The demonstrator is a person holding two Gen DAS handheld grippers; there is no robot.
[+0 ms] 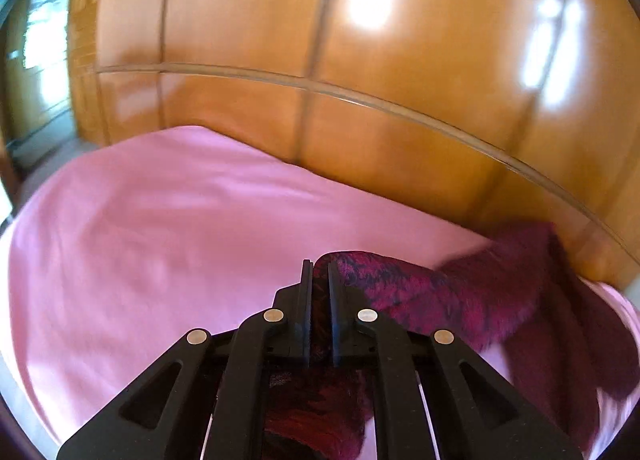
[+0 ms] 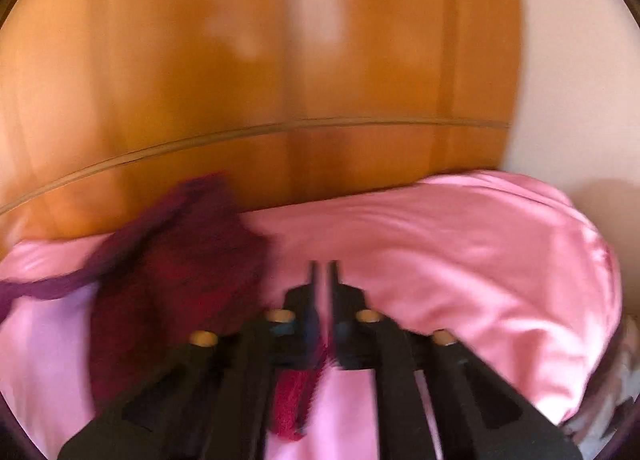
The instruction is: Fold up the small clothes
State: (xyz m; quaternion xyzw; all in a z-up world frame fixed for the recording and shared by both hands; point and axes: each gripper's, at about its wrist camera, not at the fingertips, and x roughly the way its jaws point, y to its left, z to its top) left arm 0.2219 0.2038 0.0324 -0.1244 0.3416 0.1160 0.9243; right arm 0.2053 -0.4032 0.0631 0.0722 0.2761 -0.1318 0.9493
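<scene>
Both my left gripper (image 1: 319,272) and right gripper (image 2: 323,274) are pinched onto the maroon garment (image 1: 472,292), lifted over the bed (image 1: 160,228) near its back edge (blurry). I'd keep it taut, corners level.

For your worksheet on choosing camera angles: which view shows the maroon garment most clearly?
The left wrist view: the maroon garment is sharp there, its dark pattern visible, pinched in the left gripper. The right wrist view shows it motion-blurred, a strip in the right gripper.
</scene>
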